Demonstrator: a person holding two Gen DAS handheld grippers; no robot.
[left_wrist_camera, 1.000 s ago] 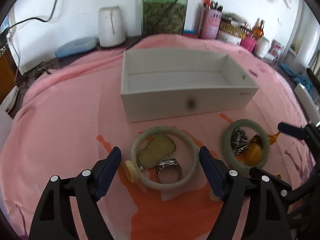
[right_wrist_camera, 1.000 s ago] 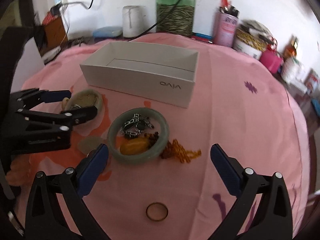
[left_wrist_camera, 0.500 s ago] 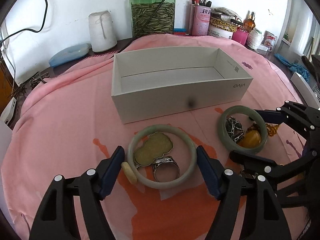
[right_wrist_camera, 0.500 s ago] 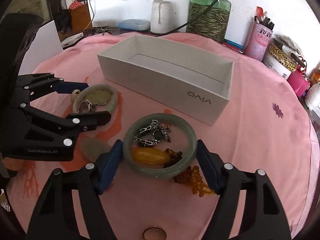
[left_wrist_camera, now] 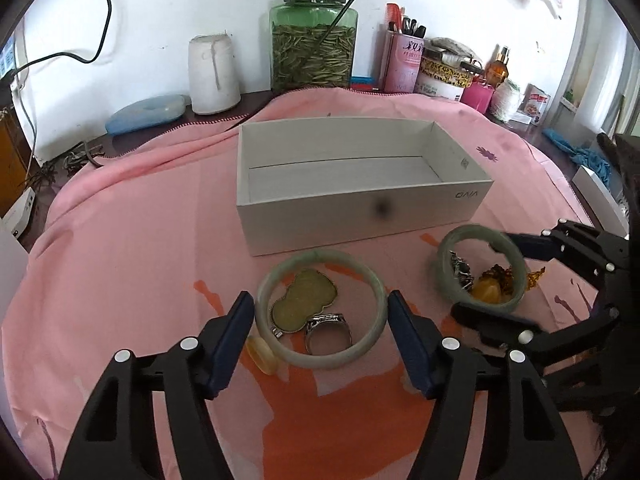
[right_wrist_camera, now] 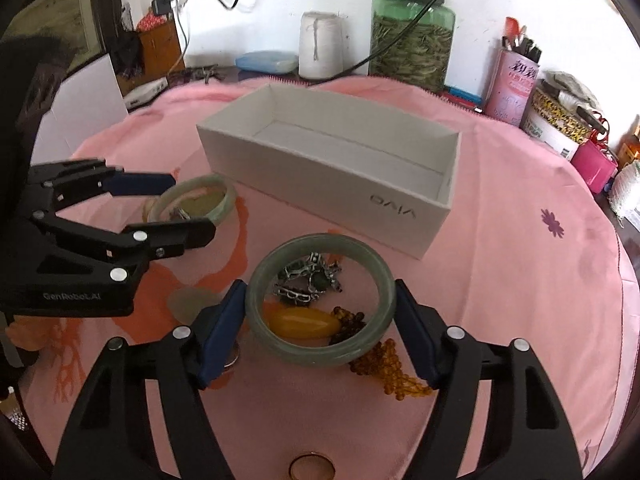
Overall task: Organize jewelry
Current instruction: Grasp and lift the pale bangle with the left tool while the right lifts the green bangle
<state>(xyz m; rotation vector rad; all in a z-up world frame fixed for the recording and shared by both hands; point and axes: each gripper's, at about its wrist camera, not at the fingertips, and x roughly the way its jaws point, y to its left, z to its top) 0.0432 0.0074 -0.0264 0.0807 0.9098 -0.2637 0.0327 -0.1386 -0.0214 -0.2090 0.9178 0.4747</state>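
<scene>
Two pale green jade bangles lie on the pink cloth in front of an empty white box (left_wrist_camera: 360,216). My left gripper (left_wrist_camera: 320,302) is closing on the left bangle (left_wrist_camera: 316,258), and its blue pads touch both sides. Inside that bangle lie a gourd-shaped pendant (left_wrist_camera: 304,300) and a silver ring (left_wrist_camera: 328,328). A pale disc (left_wrist_camera: 262,354) rests just outside it. My right gripper (right_wrist_camera: 320,292) is shut on the right bangle (right_wrist_camera: 316,354), which rings a silver chain piece (right_wrist_camera: 308,280), an amber stone (right_wrist_camera: 302,322) and dark beads (right_wrist_camera: 348,322). An amber bead strand (right_wrist_camera: 384,364) trails from under it.
A gold ring (right_wrist_camera: 312,468) lies on the cloth near the bottom edge of the right wrist view. Behind the box stand a green glass jar (left_wrist_camera: 312,40), a white cup (left_wrist_camera: 212,76), a pink pen tin (left_wrist_camera: 404,64) and small containers. A black cable hangs over the jar.
Both grippers' jaws have narrowed until the pads meet their bangles, the right one from wide open. The right gripper has come forward so that its bangle lies between its fingers.
</scene>
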